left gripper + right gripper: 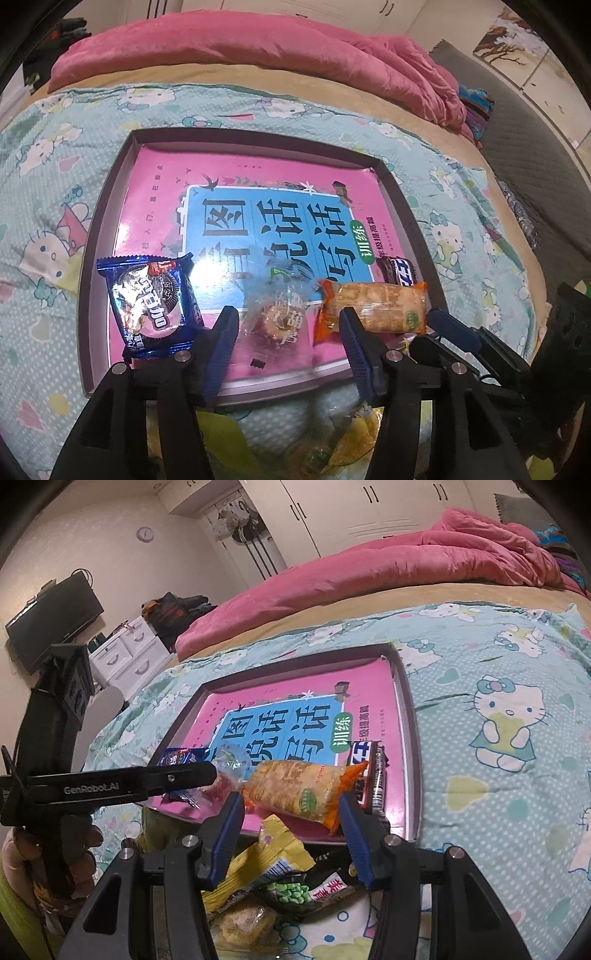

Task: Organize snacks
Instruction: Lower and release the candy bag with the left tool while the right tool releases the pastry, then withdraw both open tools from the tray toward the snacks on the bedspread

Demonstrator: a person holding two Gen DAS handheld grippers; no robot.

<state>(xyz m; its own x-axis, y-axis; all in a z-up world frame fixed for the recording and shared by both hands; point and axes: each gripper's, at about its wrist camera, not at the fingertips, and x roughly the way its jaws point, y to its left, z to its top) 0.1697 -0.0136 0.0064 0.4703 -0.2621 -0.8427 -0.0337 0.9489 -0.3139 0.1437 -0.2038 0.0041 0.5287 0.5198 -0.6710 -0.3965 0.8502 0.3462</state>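
A dark-rimmed tray [96,236] [414,738] lies on the bed with a pink and blue book inside. On the book sit a blue cookie pack [151,306] [177,757], a clear-wrapped pastry [275,321], an orange cracker pack [380,308] [295,790] and a dark chocolate bar [400,271] [369,775]. My left gripper [288,334] [213,774] stands open, its fingers either side of the pastry without pressing it. My right gripper [291,812] [441,323] is shut on the cracker pack, at the tray's near right.
Loose snacks lie in front of the tray: a yellow bag [258,864] and a green pea pack [295,890]. A pink blanket [295,48] is bunched at the far side of the bed. White drawers [125,653] and a dark screen stand at the left wall.
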